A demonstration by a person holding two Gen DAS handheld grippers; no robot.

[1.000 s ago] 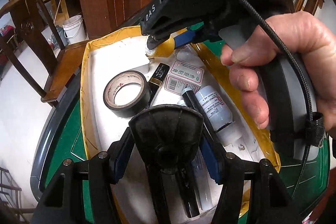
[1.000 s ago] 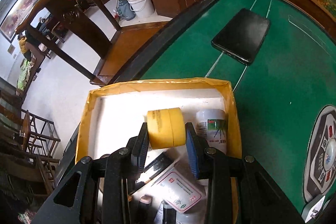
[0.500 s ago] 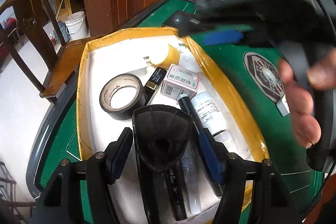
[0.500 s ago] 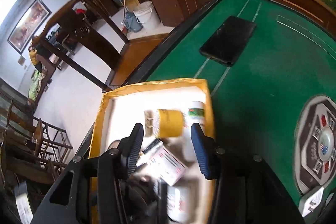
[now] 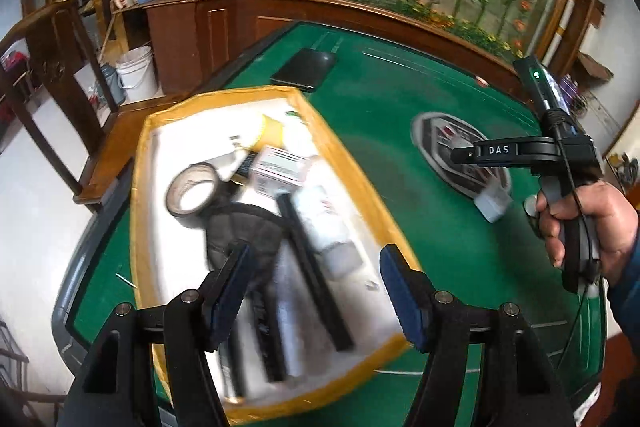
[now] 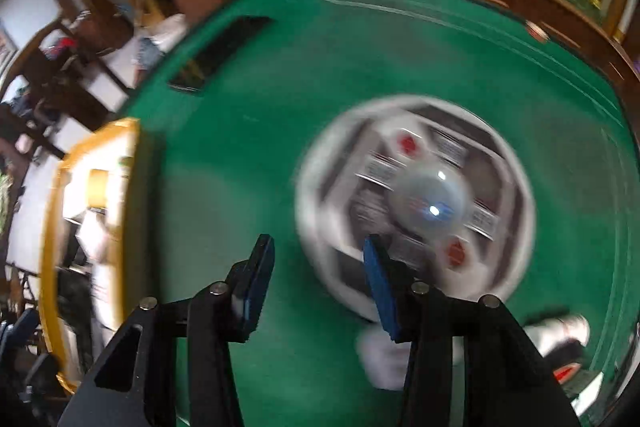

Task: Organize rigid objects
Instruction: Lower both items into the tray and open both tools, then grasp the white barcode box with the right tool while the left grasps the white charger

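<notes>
Tape roll (image 5: 195, 194) in yellow-rimmed tray (image 5: 141, 187)

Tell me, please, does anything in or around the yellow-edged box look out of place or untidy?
Yes: inside the box the tape roll, cartons, bottle and long black stick lie heaped at crossing angles, not sorted. A small white object sits loose on the green table, outside the box. The blur hides finer detail.

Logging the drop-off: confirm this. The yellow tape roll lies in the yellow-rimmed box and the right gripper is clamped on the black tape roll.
Wrong on the grip. The right gripper holds nothing; the right wrist view shows only green felt between its fingers. The yellow tape roll does lie in the box, as does the black tape roll.
</notes>
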